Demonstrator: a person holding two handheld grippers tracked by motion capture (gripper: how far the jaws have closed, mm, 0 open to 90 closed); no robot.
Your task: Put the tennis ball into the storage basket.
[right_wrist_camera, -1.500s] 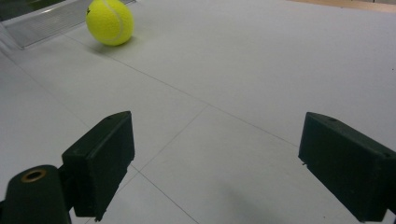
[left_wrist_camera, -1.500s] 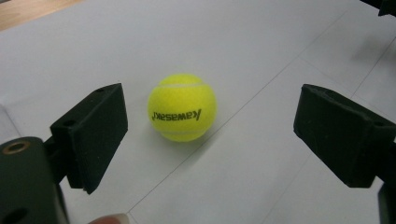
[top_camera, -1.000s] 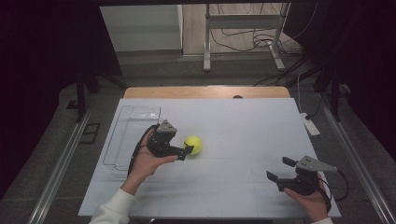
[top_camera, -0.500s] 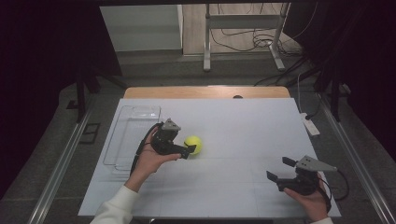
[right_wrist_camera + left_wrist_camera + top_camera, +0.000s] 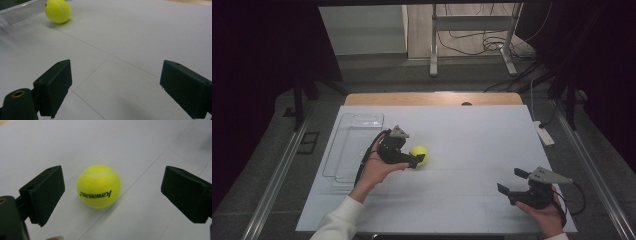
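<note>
Filling most of the scene from above is a white table (image 5: 462, 145) with a wooden strip along its far edge and faint thin lines crossing its surface. Dark floor, metal rails and a tangle of cables lie around and beyond it.

On the left part of the table lies a clear plastic tray (image 5: 354, 145), long and shallow, its long side running away from the person.

Just right of the tray, the person's left hand (image 5: 374, 170), in a white sleeve, holds the left gripper (image 5: 416, 161), a black tool with a grey three-cornered plate on top and a cable trailing back along the wrist. Its jaws stand wide apart and grip nothing. They point at a yellow-green tennis ball (image 5: 419, 154), which rests on the table just beyond the jaw tips. In the left gripper view the tennis ball (image 5: 99, 186) sits between the two black jaws but a little ahead of them, nearer the left one, touching neither, with dark lettering upside down across its front.

Near the right front corner of the table, well apart from the ball, the right hand (image 5: 544, 217) holds the right gripper (image 5: 511, 182), its jaws also spread wide with only bare table between them. In the right gripper view the ball (image 5: 57, 11) shows far off beside the tray's edge (image 5: 23, 11).
</note>
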